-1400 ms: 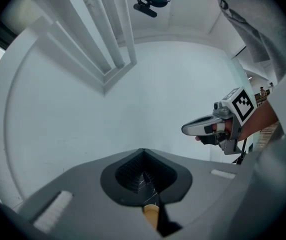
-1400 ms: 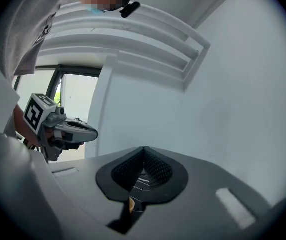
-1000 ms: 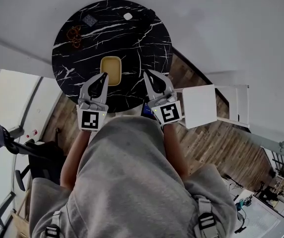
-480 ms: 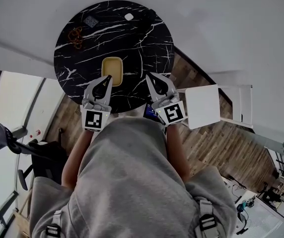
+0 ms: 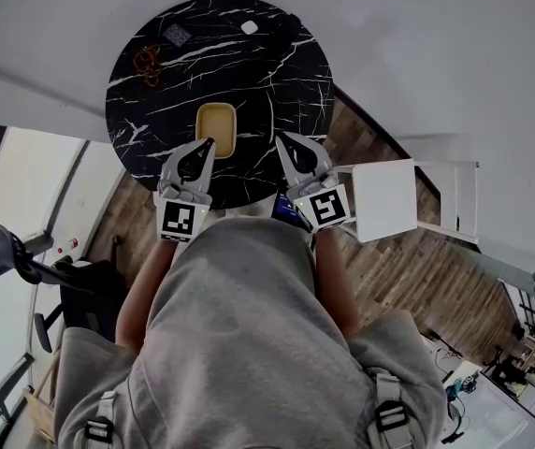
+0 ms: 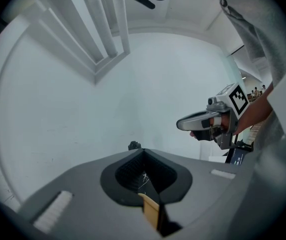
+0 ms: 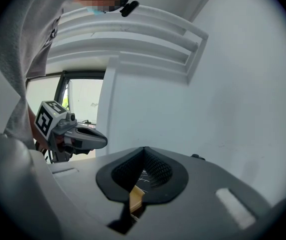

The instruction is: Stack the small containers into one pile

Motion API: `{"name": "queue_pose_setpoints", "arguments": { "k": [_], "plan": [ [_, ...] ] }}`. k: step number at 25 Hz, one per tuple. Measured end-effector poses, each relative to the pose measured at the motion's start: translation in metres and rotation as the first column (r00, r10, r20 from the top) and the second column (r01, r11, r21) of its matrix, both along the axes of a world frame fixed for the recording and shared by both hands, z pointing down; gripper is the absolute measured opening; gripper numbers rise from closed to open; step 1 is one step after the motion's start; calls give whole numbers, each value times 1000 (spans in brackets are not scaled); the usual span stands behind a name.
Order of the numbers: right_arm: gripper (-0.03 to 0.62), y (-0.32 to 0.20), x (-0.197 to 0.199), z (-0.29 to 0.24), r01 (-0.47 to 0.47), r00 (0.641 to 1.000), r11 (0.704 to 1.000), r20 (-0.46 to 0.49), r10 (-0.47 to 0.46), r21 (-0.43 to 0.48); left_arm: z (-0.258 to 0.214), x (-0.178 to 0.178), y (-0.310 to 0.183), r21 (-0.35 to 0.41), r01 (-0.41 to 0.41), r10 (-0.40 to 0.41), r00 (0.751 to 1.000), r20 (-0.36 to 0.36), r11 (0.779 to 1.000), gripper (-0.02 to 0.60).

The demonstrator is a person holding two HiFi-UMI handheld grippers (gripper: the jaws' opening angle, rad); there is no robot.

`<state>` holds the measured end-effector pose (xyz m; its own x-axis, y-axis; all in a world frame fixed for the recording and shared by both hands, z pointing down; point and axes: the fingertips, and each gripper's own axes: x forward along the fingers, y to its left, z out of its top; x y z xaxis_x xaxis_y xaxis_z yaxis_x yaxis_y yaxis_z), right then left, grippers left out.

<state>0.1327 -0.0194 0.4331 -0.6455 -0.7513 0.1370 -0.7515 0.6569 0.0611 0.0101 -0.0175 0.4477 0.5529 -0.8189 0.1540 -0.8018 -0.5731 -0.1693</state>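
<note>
L gripper (image 5: 208,143), R gripper (image 5: 282,139) closed; yellow container (image 5: 216,124) maybe stacked (table (image 5: 277,64) part-hidden).

A round black worktop (image 5: 277,82) with white lines stands by a white wall (image 5: 436,45), above a brown wood floor (image 5: 408,269).

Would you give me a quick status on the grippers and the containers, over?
Left gripper, right gripper: jaws shut, empty. Yellow container on black table, just ahead of left gripper. Small items at far edge, not in the way.
</note>
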Motion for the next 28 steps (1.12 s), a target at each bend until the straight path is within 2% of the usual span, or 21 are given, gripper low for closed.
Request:
{"name": "queue_pose_setpoints", "arguments": {
  "k": [13, 19, 24, 28],
  "plan": [
    [11, 5, -15, 9, 23, 999, 999, -35, -24, -24, 35, -3, 3, -78, -19, 21, 999, 31, 997, 0],
    [11, 0, -10, 11, 1, 999, 1000, -45, -3, -27, 75, 0, 4, -148, -47, 64, 992, 111, 988, 0],
    [11, -2, -4, 12, -16, 999, 999, -43, 15, -34, 96, 1, 8, -189, -62, 89, 987, 137, 980, 0],
    [11, -6, -3, 11, -24, 999, 1000, -29, 24, -13, 128, -3, 8, -240, -56, 109, 971, 215, 969, 0]
  ]
}}
